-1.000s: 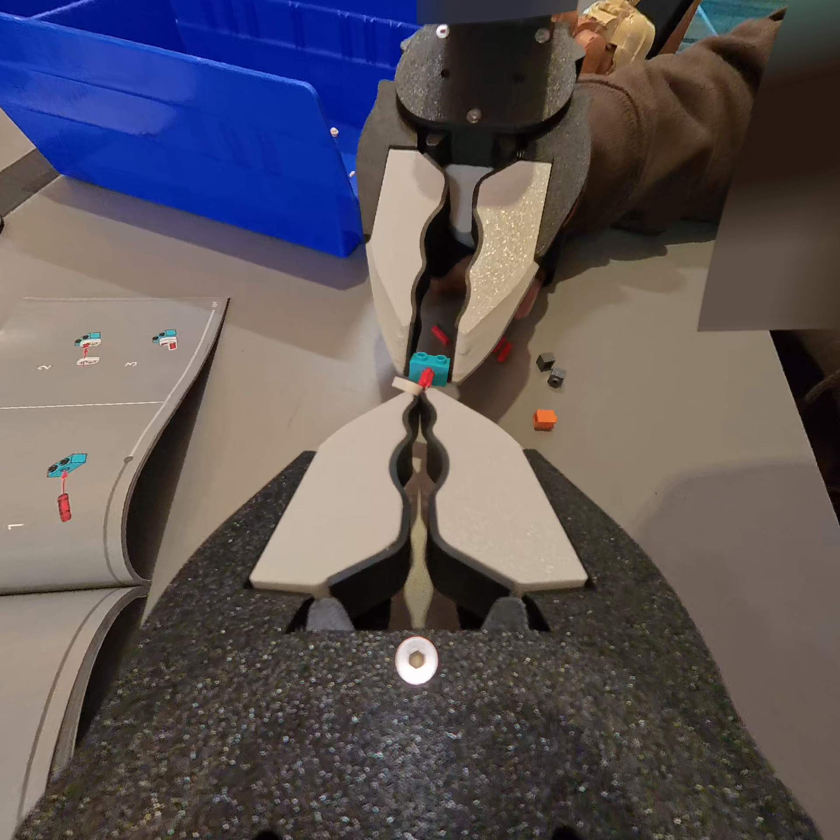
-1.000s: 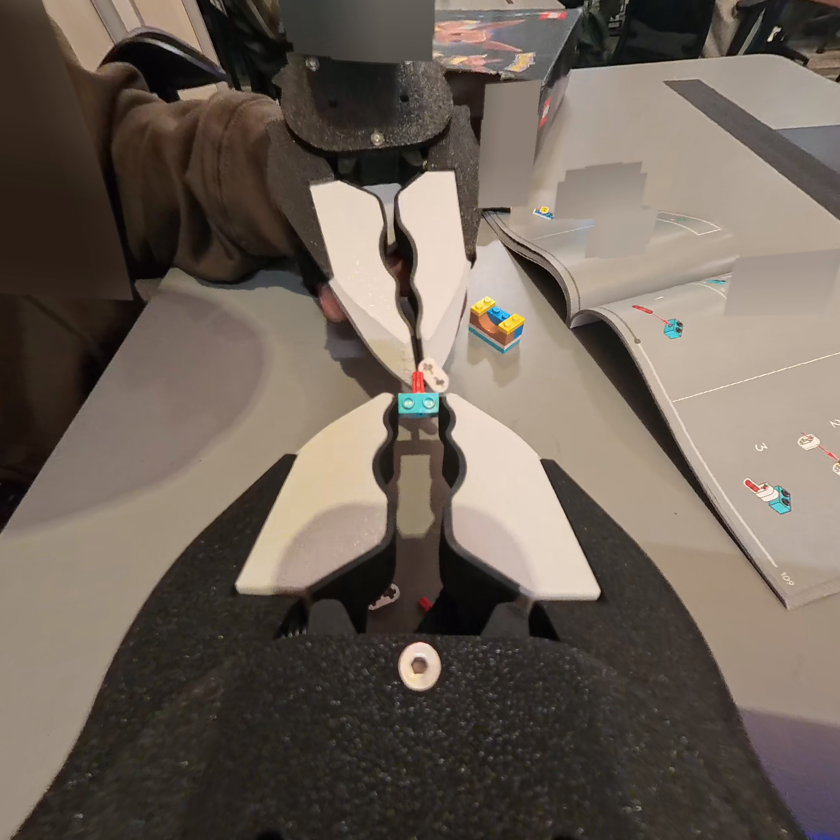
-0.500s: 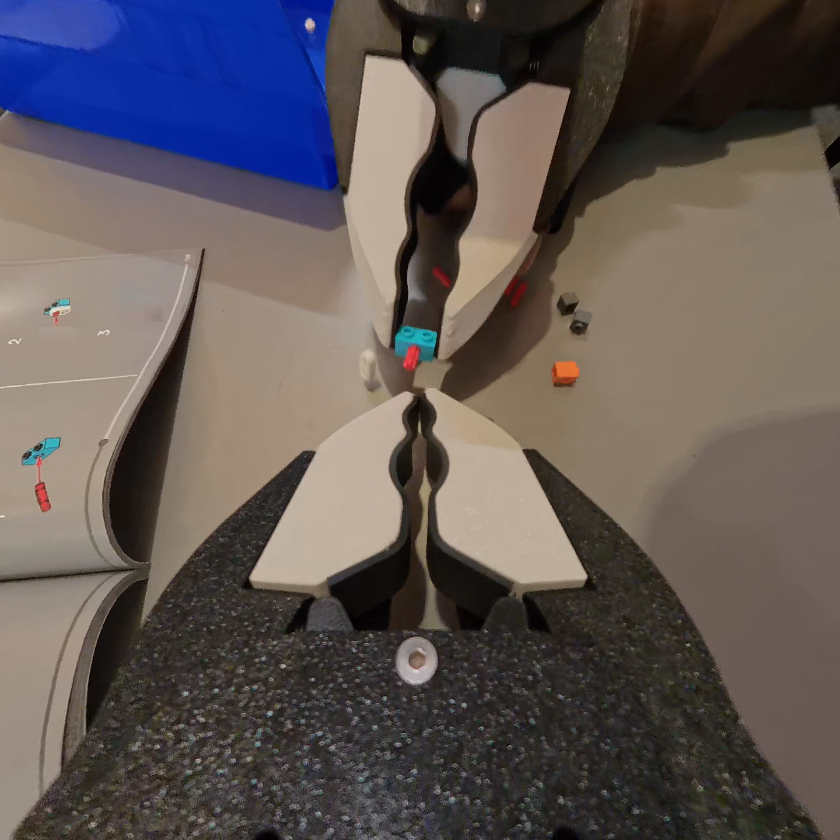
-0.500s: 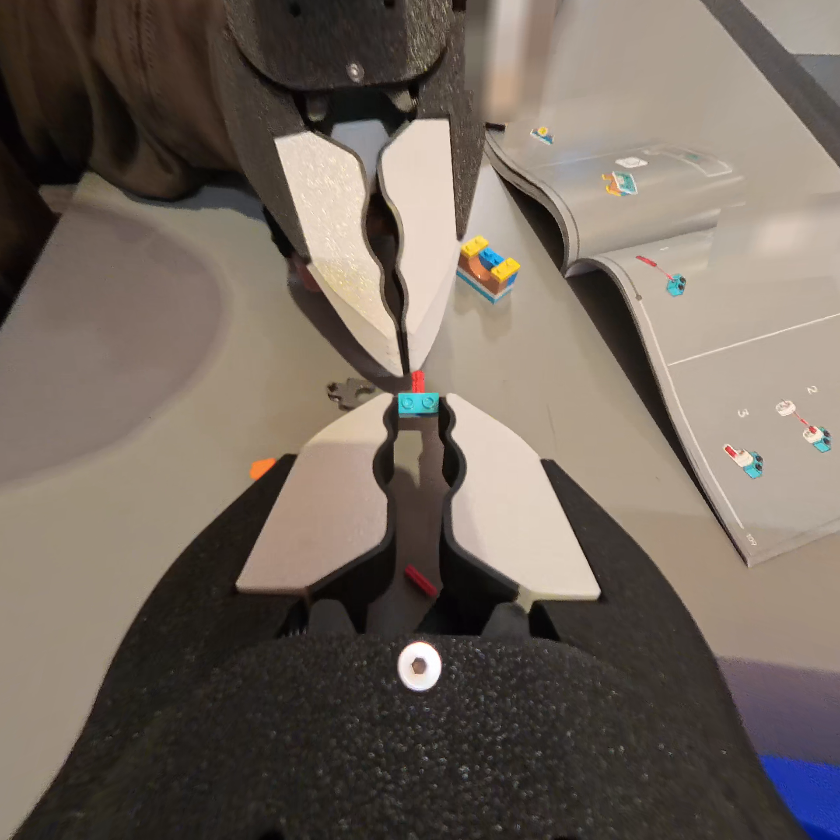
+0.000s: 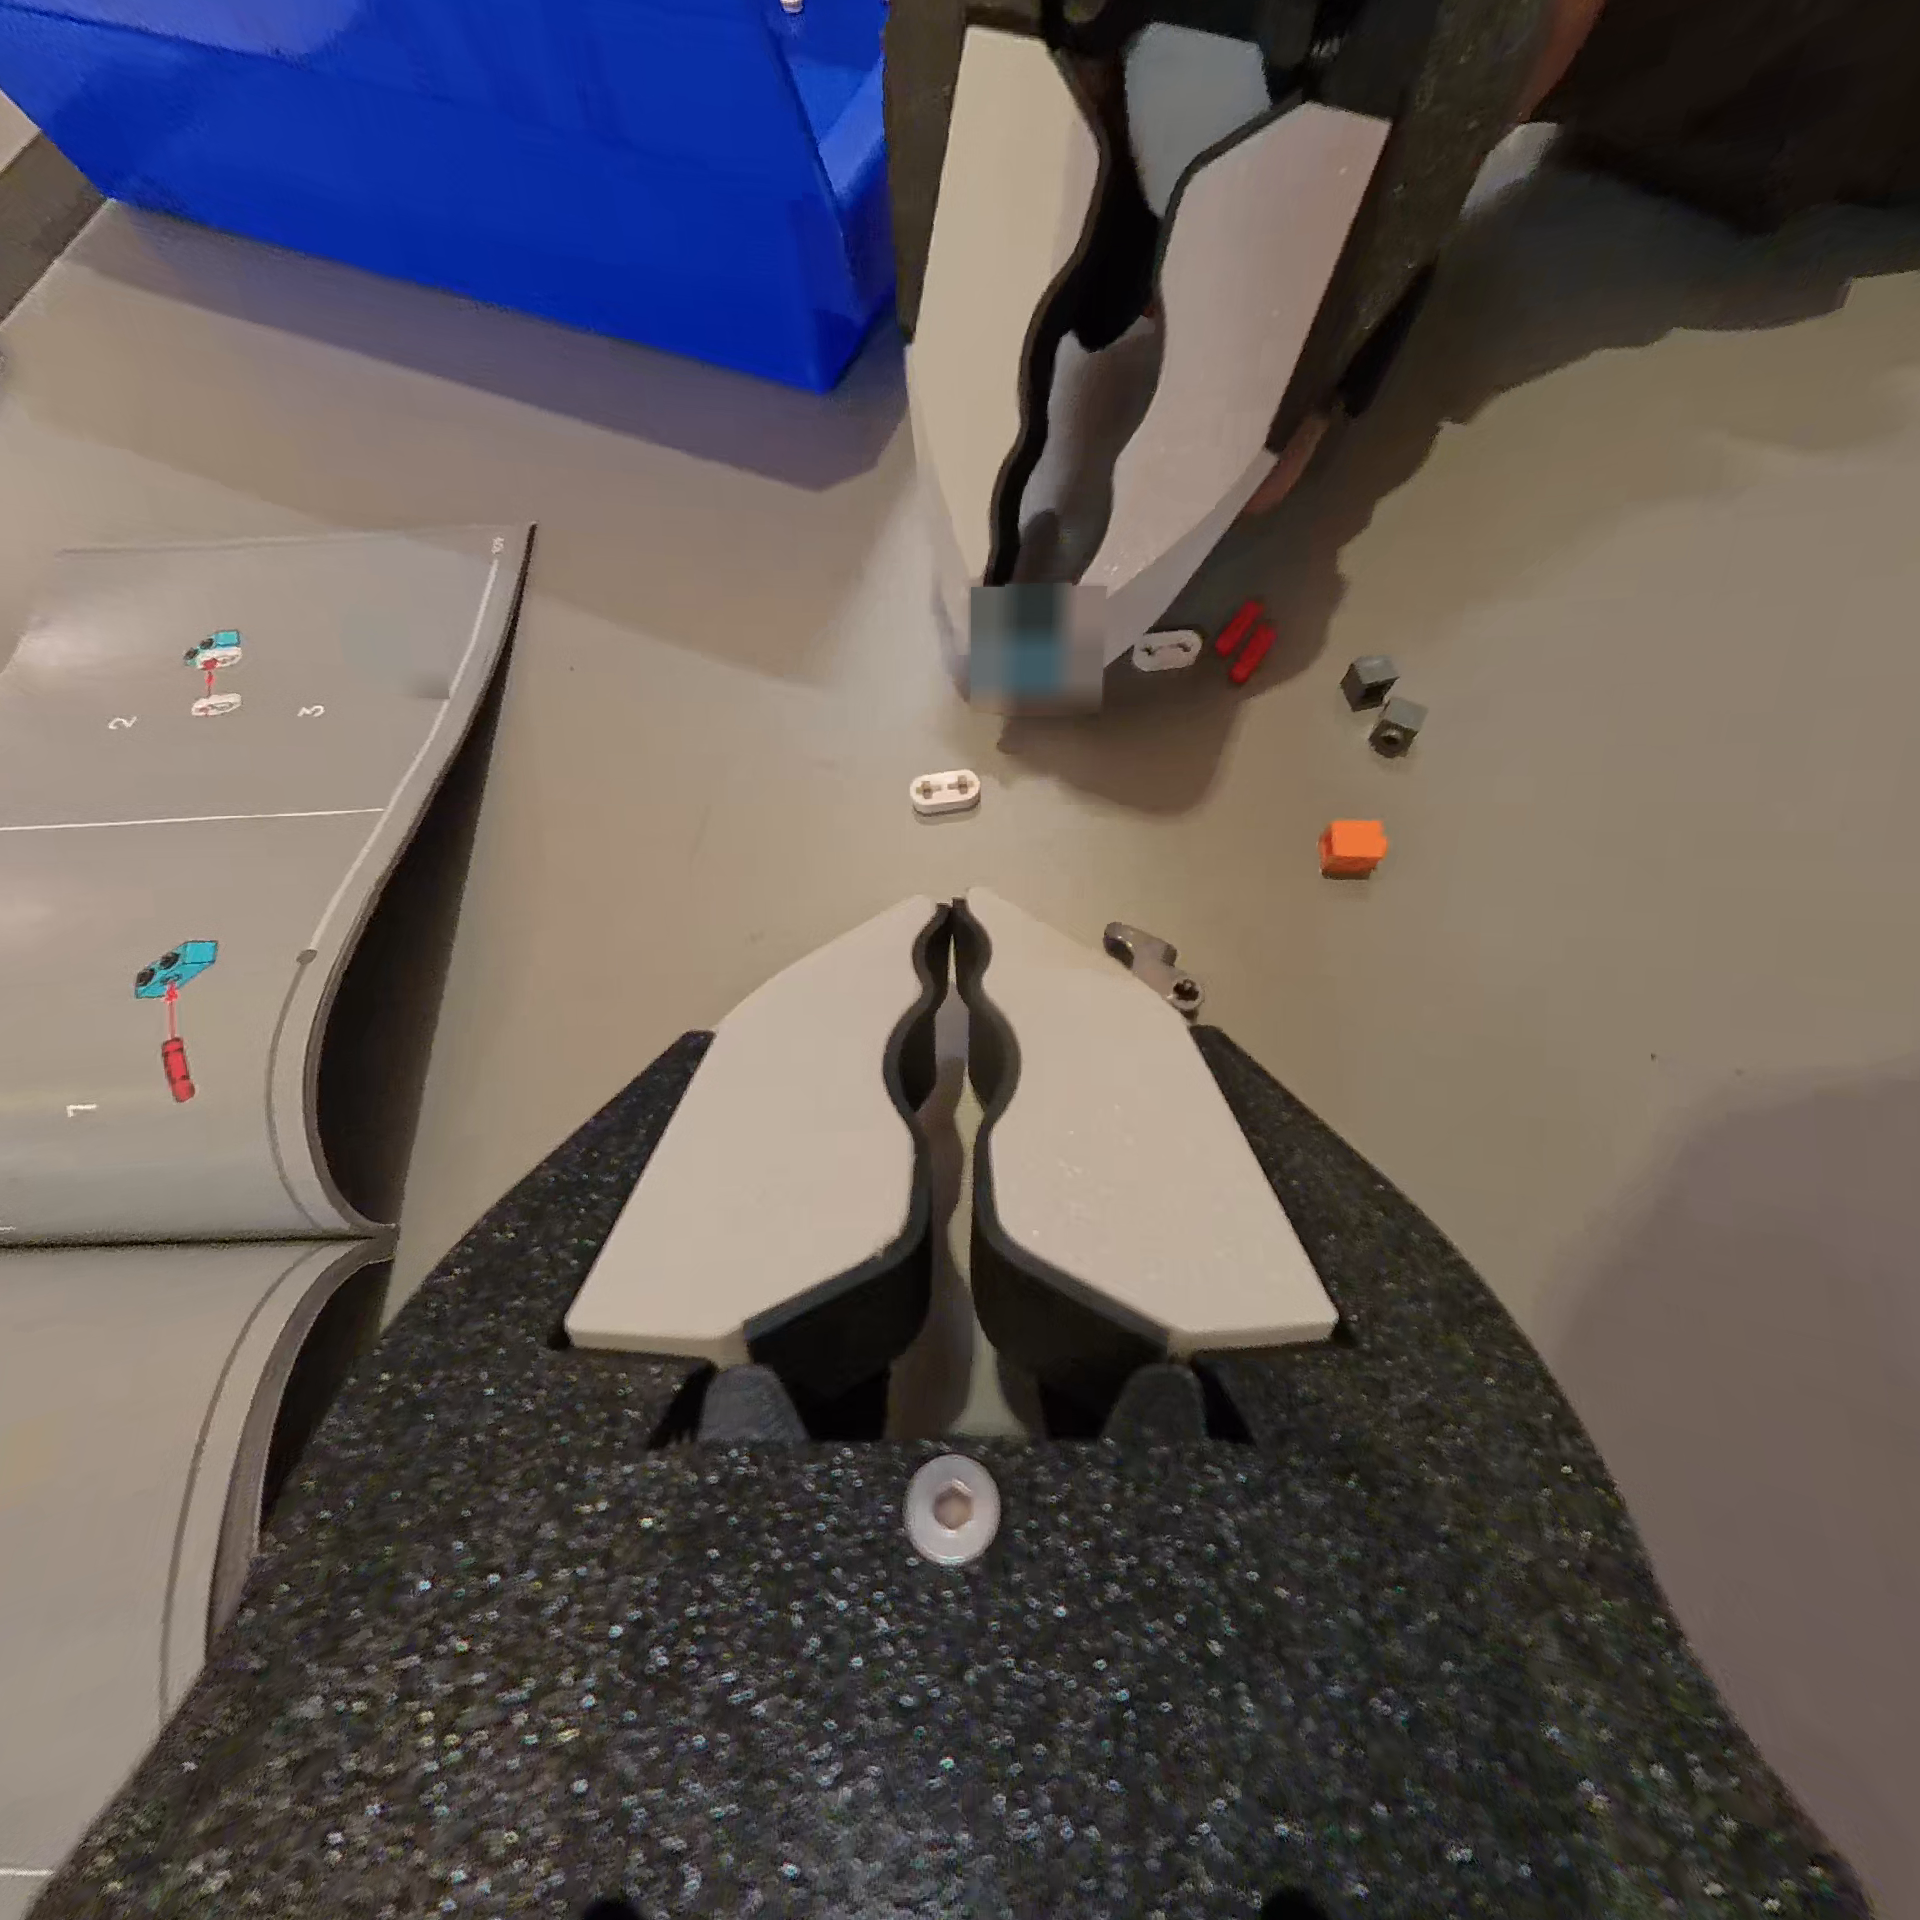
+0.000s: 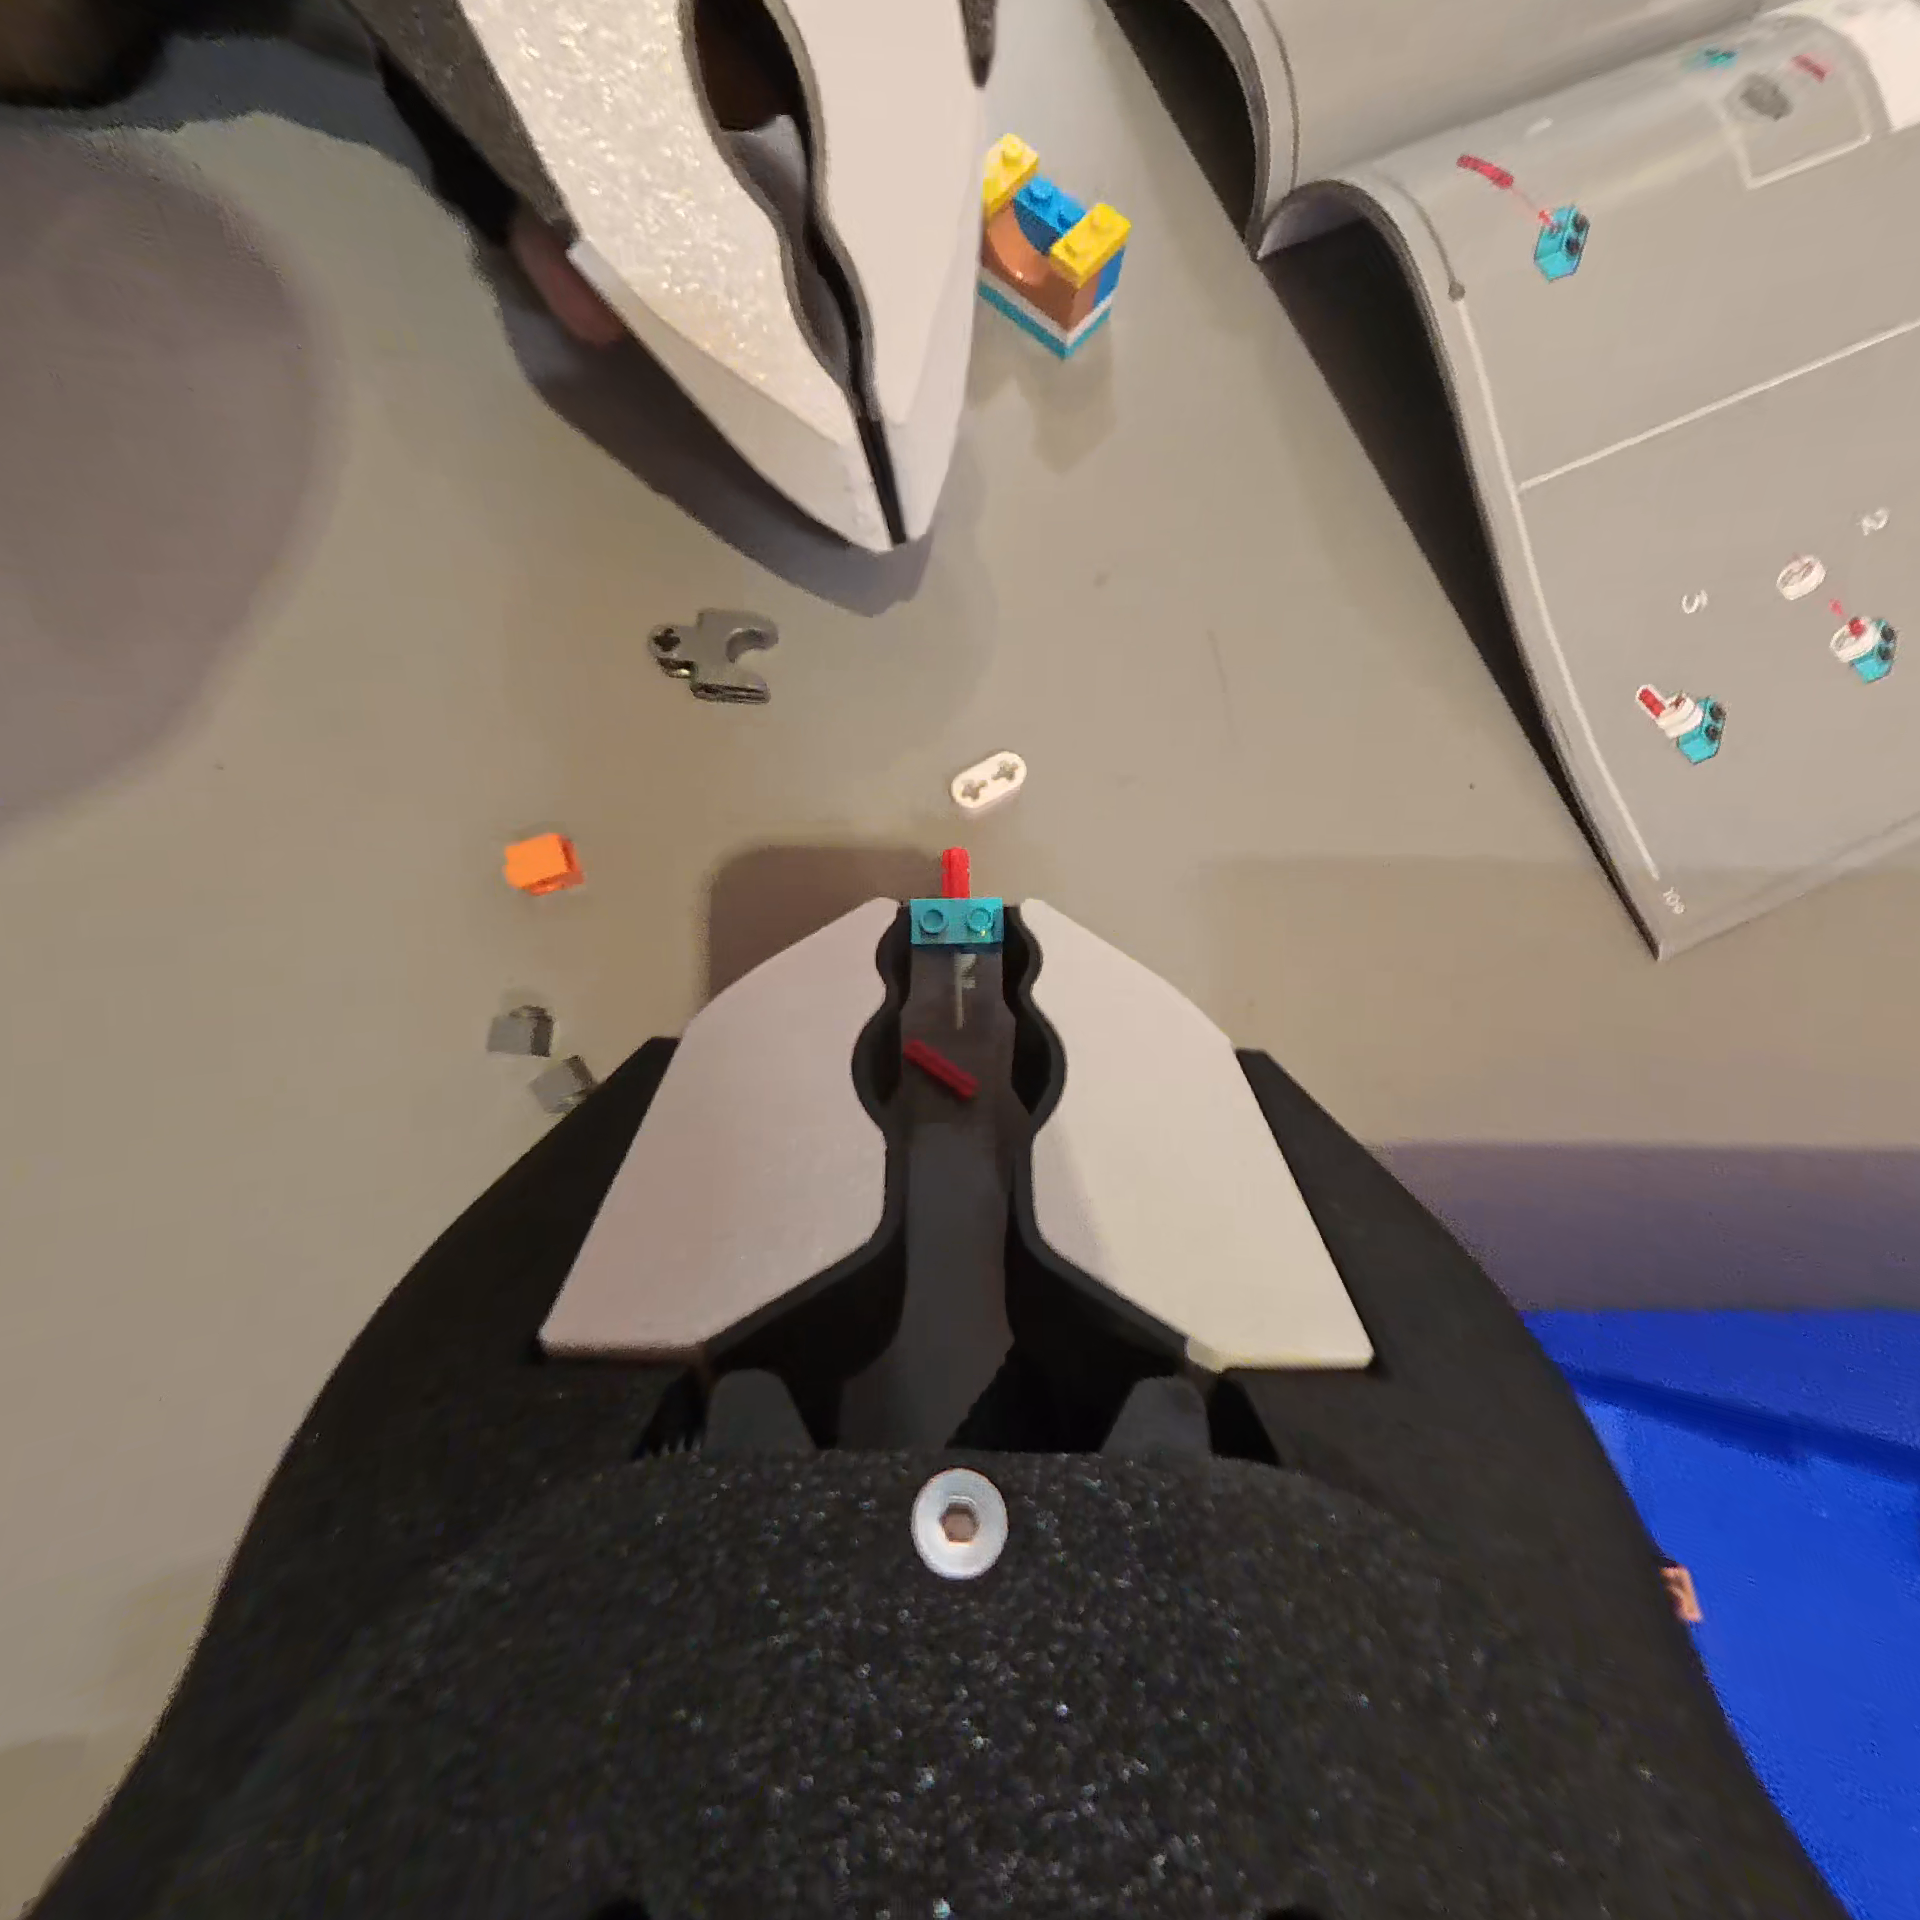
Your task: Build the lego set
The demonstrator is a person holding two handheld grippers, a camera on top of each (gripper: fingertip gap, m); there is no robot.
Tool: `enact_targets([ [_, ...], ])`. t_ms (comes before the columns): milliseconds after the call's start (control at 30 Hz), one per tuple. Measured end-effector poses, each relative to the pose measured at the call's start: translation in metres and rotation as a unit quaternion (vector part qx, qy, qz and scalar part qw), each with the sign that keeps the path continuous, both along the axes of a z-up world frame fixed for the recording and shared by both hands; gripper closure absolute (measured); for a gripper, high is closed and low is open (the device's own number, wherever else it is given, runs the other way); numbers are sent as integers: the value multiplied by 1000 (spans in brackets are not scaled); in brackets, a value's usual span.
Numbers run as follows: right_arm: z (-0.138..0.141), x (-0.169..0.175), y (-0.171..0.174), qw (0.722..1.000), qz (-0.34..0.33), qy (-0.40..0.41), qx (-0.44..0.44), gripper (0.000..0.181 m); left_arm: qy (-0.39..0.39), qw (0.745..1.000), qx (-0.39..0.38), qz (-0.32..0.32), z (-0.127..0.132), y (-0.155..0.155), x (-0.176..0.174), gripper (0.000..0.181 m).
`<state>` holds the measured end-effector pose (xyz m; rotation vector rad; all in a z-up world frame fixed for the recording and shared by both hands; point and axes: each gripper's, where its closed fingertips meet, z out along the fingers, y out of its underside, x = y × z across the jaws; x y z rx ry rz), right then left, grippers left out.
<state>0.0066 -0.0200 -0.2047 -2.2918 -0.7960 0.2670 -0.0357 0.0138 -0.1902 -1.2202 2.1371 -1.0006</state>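
My right gripper (image 6: 956, 920) is shut on a teal brick (image 6: 956, 923) with a red pin (image 6: 954, 871) sticking out of its front. It hangs low over the table. A white oval link (image 6: 987, 779) lies flat on the table just ahead of the pin. The link also shows in the left wrist view (image 5: 945, 790), just ahead of my left gripper (image 5: 954, 904), which is shut and empty. My left gripper also shows in the right wrist view (image 6: 883, 520). A patch covers the right gripper's tips in the left wrist view.
On the table lie a second white link (image 5: 1166, 650), two red pins (image 5: 1242, 639), two grey bricks (image 5: 1382, 701), an orange brick (image 5: 1353, 847) and a grey clip piece (image 5: 1153, 961). A small yellow-blue-brown build (image 6: 1055, 260), an open booklet (image 5: 208, 883) and a blue bin (image 5: 468, 156) stand around them. My right fingertips sit around 6 centimeters from my left ones. About 4 centimeters separates my left fingertips from the grey clip piece (image 5: 1153, 961). Seen from the right wrist view (image 6: 695, 636) as well.
The white link that my left gripper held against the red pin has dropped onto the table. The left gripper is now shut on nothing. Both grippers have moved lower and apart.
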Motion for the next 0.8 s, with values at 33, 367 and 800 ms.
enact_targets([
  [33,-4,1,0,1000,-6,-5,-7,165,2,1000,0,-3,-1,-1,0,181],
  [367,-5,1,2,999,-31,6,-19,156,7,1000,-12,-10,-2,-8,-1,181],
  [800,-4,-16,25,992,-116,-4,-46,157,-9,1000,-19,11,7,0,1,181],
])
